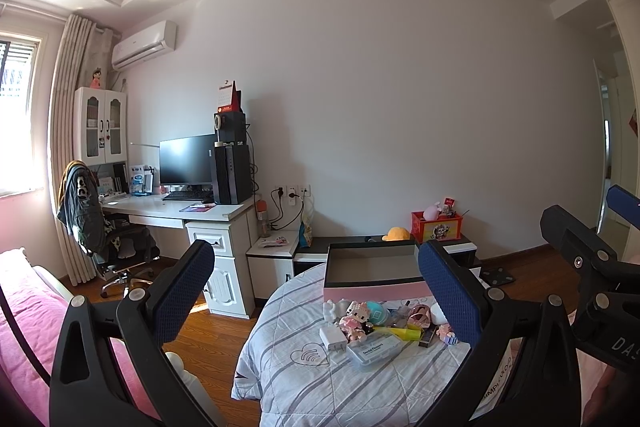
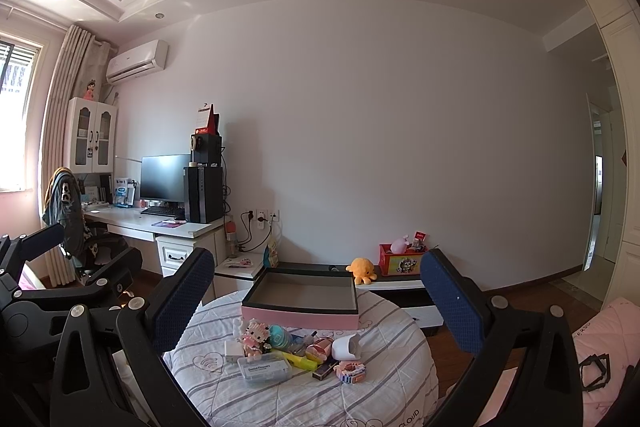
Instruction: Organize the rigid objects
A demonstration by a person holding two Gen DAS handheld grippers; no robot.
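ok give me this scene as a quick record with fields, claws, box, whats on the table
left claw: open, holding nothing, raised over the table
right claw: open, holding nothing, raised over the table
surface: round table under a striped quilted cover
container: pink box with dark rim, open top, nothing visible inside, at the table's far side
loose items: clustered in front of the box, none in it
named items: dental flossers case, yellow highlighter, white charger, pink block figure, white cup on its side
task state: sorting not yet begun
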